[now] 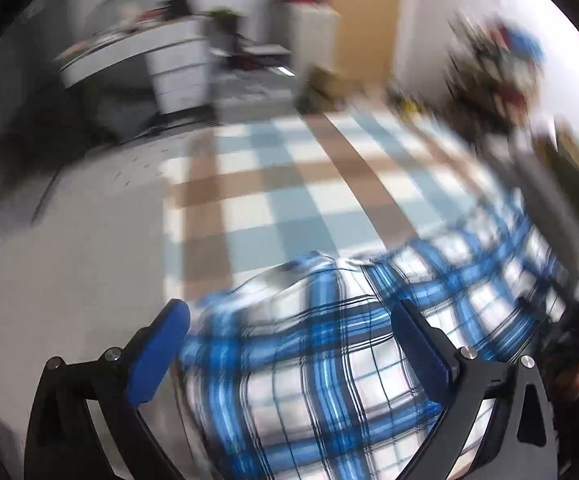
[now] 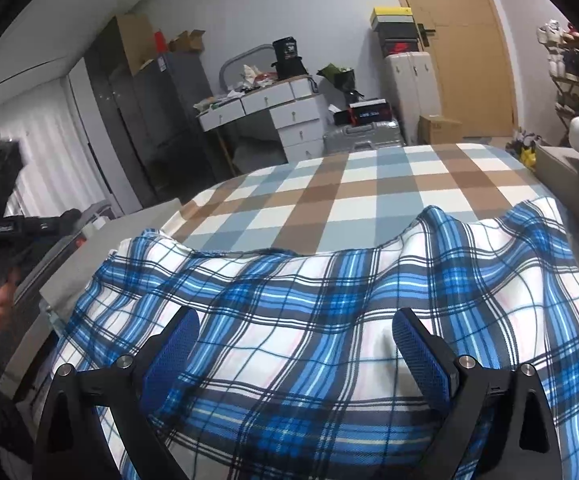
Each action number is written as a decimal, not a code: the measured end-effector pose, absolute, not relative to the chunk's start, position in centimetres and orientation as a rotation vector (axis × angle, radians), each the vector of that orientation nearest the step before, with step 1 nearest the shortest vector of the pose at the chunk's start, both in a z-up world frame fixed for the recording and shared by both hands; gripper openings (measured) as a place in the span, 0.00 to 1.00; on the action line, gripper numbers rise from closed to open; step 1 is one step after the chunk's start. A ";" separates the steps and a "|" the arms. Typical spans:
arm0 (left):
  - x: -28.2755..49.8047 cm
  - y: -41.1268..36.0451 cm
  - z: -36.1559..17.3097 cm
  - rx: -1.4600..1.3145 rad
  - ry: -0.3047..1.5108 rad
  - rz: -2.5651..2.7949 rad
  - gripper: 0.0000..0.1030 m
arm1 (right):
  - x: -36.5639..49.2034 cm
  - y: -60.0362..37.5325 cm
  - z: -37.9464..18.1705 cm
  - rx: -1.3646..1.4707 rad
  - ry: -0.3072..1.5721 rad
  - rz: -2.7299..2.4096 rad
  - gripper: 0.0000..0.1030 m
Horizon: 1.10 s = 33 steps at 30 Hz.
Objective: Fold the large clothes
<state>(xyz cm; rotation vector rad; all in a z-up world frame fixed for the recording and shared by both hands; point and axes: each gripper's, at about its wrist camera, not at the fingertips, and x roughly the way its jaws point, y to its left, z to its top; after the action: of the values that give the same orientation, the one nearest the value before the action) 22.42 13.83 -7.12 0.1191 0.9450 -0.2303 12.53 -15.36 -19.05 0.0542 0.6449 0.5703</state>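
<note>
The blue-and-white plaid garment is spread over the near part of a bed, on a checked brown, grey-blue and white bedspread, with its far hem running left to right in soft waves and a raised bulge at the right. It is judged to be light, thin woven cloth: limp, easily creased, not fragile, and likely to slide a little over the bedspread when pulled. Because nothing stiff is present, a single layer would best be pinched at an edge or corner, such as the far-left corner near the bed's left side or the far hem at the right, and not in the loose middle, where several layers might be gathered. The right gripper is held above the middle of the cloth with its blue pads spread apart and nothing between them. The left gripper, seen through heavy motion blur, is likewise spread wide and empty, over the garment's left portion. Beyond the bed, a white dresser, suitcases and a wooden door are seen at the far wall.
</note>
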 end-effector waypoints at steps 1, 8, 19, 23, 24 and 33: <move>23.4 12.7 -7.8 0.187 0.964 -0.245 0.96 | 12.5 -15.4 -19.0 0.057 0.643 0.571 0.96; 27.8 10.6 -14.2 0.319 1.249 -0.352 0.04 | 12.7 -15.6 -19.1 0.071 0.647 0.588 0.96; 25.8 12.6 -10.5 0.378 1.090 -0.214 0.01 | 13.4 -15.3 -19.5 0.067 0.672 0.587 0.96; 27.5 13.1 -15.3 0.425 1.126 -0.127 0.07 | 13.9 -15.2 -20.0 0.068 0.710 0.573 0.96; 27.9 13.3 -15.6 0.435 1.124 -0.105 0.09 | 14.1 -15.1 -20.1 0.068 0.720 0.573 0.96; 20.4 16.4 -7.4 0.080 0.925 -0.030 0.69 | 14.5 -14.8 -20.2 0.063 0.797 0.543 0.96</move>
<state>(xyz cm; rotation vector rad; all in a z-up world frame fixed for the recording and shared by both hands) 20.37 16.42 -7.37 0.0801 0.9248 -0.0305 14.49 -14.85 -20.19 0.0634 0.7969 0.5429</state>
